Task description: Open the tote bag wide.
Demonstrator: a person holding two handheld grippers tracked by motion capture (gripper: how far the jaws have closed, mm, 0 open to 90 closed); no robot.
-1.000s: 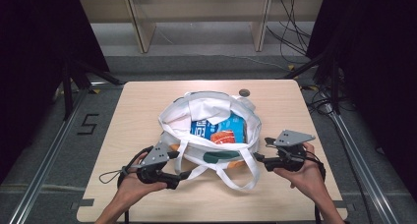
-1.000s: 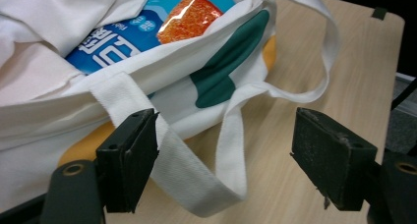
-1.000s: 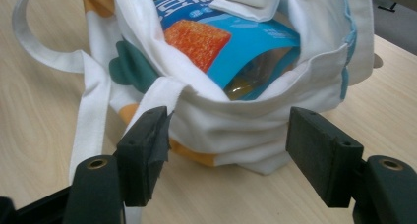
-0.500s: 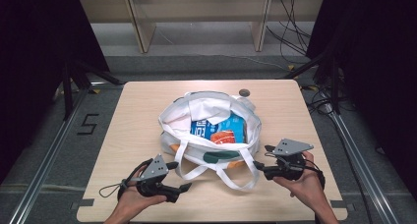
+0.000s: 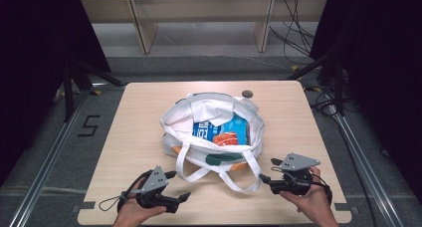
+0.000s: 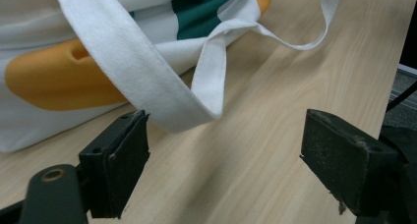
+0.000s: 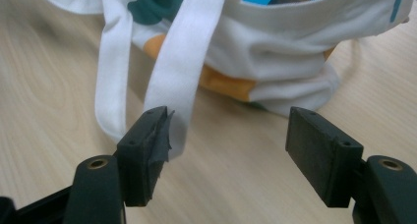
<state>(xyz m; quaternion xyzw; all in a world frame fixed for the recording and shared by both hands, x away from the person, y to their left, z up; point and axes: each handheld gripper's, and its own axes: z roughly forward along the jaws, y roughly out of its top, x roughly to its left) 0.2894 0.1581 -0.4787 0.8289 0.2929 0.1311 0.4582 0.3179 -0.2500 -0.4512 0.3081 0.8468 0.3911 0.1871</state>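
Between the two grippers, near the middle of the pale wooden counter (image 5: 134, 137), sits a white cloth tote bag with orange and green patches (image 5: 214, 132), its mouth spread open so a blue and orange packet (image 5: 224, 132) shows inside. The left gripper (image 5: 179, 186) hovers low with its fingers (image 6: 115, 160) spread wide and empty; a folded white strap loop (image 6: 162, 94) of the bag lies just ahead of the left-hand finger in the left gripper view, not clasped. The right gripper (image 5: 268, 172) is likewise agape and holds nothing, a second white strap (image 7: 182, 86) hanging right against its left-hand finger (image 7: 145, 150). Both seem to me poised beside the handles, probably to take hold of them.
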